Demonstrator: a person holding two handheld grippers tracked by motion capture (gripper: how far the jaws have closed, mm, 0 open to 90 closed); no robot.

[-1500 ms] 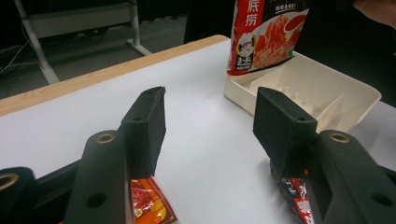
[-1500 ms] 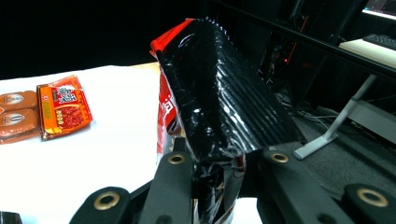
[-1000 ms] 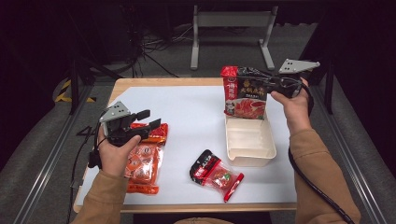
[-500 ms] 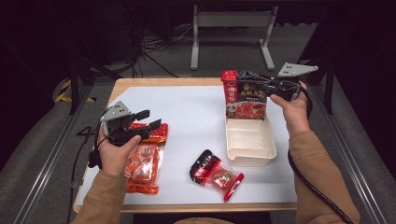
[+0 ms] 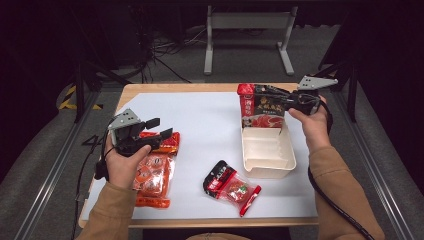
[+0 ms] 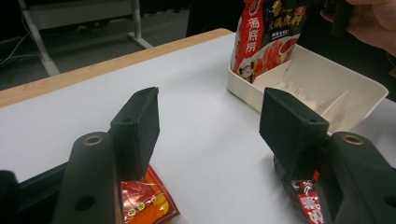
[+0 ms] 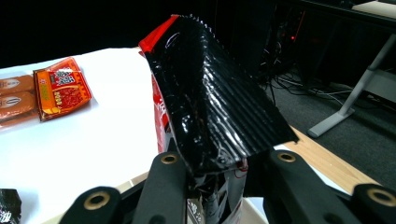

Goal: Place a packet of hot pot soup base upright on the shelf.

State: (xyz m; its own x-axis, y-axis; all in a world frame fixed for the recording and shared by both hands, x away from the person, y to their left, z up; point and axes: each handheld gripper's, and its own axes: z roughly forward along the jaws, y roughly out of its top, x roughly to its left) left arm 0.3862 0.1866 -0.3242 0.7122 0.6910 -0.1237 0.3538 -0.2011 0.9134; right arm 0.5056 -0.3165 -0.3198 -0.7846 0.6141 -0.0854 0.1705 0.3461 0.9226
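While the right hand-held gripper (image 5: 280, 102) lowers the pouch (image 5: 262, 107) upright into the tray's (image 5: 270, 167) far end, its jaws ease yet still pinch it; the left hand-held gripper (image 5: 157, 129), left of the tray, opens empty.

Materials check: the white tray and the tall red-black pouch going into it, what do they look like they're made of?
White tray: looks like rigid moulded plastic, matte off-white; thin walls, rounded rim and moulded inner ribs suggest it. Red-black pouch: glossy printed plastic film, probably laminated; it shows specular highlights, creases and a ribbed, serrated seal edge in the right gripper view. The right tool holds it upright over the tray's far end.
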